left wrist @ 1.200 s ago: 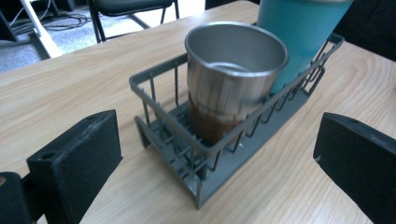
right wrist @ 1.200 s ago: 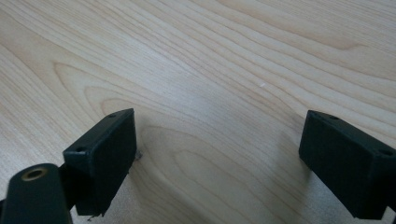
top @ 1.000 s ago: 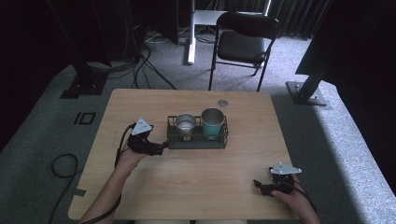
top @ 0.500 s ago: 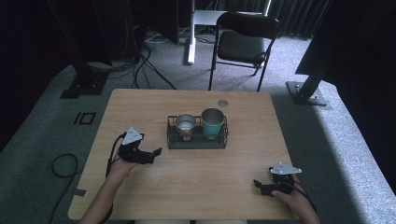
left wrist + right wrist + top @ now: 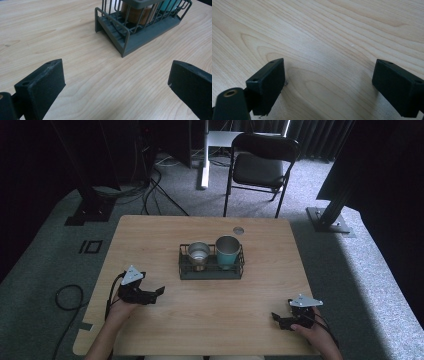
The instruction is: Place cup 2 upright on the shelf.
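Observation:
A dark wire basket [image 5: 211,270] stands mid-table, holding a steel cup [image 5: 199,254] on its left and a teal cup [image 5: 228,251] on its right. My left gripper [image 5: 159,291] rests low on the table's left, open, jaws pointing right toward the basket and a short way from it. Its own view shows the basket [image 5: 130,37] ahead, with a brownish cup [image 5: 136,13] and a teal cup [image 5: 172,3] behind the wires, and bare wood between the jaws. My right gripper [image 5: 276,317] sits open near the front right corner, over bare wood [image 5: 329,62].
The wooden table [image 5: 150,235] has a small round grommet [image 5: 238,230] near its far edge. Beyond it stand a black folding chair [image 5: 260,165], stand bases and floor cables [image 5: 67,295].
My left gripper has drawn back from the basket's left end, toward the front left of the table. The right gripper has stayed put.

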Demonstrator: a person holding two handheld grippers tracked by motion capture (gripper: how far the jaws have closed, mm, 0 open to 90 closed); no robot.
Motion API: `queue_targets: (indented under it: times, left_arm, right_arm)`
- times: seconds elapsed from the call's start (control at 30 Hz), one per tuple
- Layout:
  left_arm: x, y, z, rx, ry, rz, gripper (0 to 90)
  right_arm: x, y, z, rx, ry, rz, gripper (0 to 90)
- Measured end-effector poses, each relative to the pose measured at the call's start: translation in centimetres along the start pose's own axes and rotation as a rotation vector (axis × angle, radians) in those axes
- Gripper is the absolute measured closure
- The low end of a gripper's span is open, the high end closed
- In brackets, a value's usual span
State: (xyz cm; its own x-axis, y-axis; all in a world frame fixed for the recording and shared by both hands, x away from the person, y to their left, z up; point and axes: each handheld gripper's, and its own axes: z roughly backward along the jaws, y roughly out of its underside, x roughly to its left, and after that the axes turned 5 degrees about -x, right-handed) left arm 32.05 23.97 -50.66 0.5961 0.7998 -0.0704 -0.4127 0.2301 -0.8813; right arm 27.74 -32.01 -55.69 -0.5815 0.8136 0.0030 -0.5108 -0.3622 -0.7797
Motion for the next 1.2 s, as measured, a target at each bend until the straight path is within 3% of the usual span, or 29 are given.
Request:
queue_targets:
  times: [0.17, 0.37, 0.73, 1.1, 1.2]
  left_arm:
    - [-0.1, 0.8, 0.5, 0.01, -0.008, 0.0, 1.6]
    - [0.1, 1.8, 1.1, -0.001, -0.022, 0.036, 1.6]
    - [0.3, 3.3, 2.0, 0.024, -0.062, 0.041, 1.6]
    - [1.4, 4.6, 3.5, 0.029, -0.159, 0.088, 1.6]
    - [1.7, 4.8, 3.7, 0.047, -0.192, 0.077, 1.6]
  right_arm:
    - [0.0, 0.0, 0.0, 0.0, 0.0, 0.001, 10.9]
    - [0.0, 0.0, 0.0, 0.0, 0.0, 0.001, 10.9]
    - [0.0, 0.0, 0.0, -0.002, 0.0, 0.001, 10.9]
    - [0.0, 0.0, 0.0, -0.002, 0.0, 0.002, 10.9]
    - [0.0, 0.0, 0.0, -0.002, 0.0, 0.001, 10.9]
